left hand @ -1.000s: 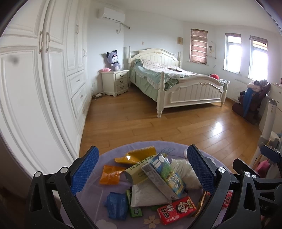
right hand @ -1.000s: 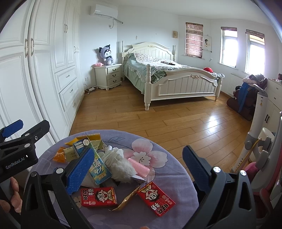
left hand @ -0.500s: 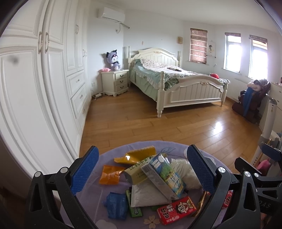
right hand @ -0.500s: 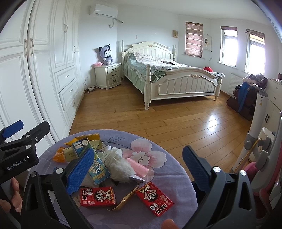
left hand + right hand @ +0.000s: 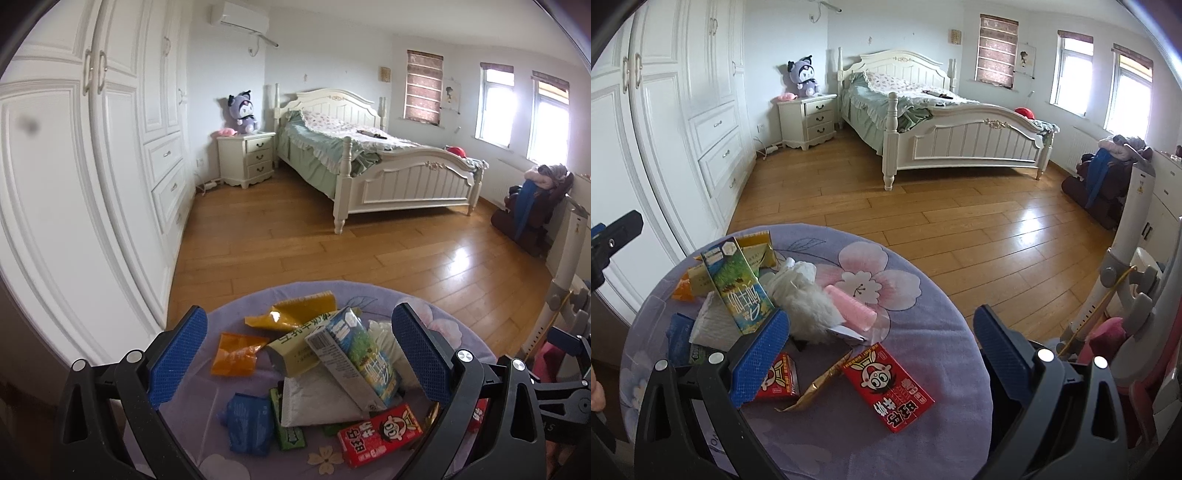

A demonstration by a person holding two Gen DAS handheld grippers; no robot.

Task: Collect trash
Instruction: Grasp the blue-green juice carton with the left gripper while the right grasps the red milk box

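Trash lies piled on a round table under a purple flowered cloth (image 5: 461, 332). My left gripper (image 5: 299, 354) hangs open over the pile, holding nothing. Between its fingers I see a blue-green drink carton (image 5: 354, 358), a yellow-green carton (image 5: 295, 347), a white tissue pack (image 5: 317, 402), an orange wrapper (image 5: 236, 352) and a red snack box (image 5: 380, 434). My right gripper (image 5: 881, 354) is open too, above a second red snack box (image 5: 886, 386) and a gold wrapper (image 5: 820, 387). A pink packet (image 5: 851, 308) and a fluffy grey wad (image 5: 809, 306) lie further in.
White wardrobe doors (image 5: 74, 184) stand close on the left of the table. Wooden floor (image 5: 960, 221) stretches to a white bed (image 5: 960, 129) and a nightstand (image 5: 809, 122). A white and pink stand (image 5: 1126, 295) rises by the table's right edge.
My right gripper has moved down and closer over the table, so the trash looks larger in its view. The left gripper has stayed almost still. Both remain open.
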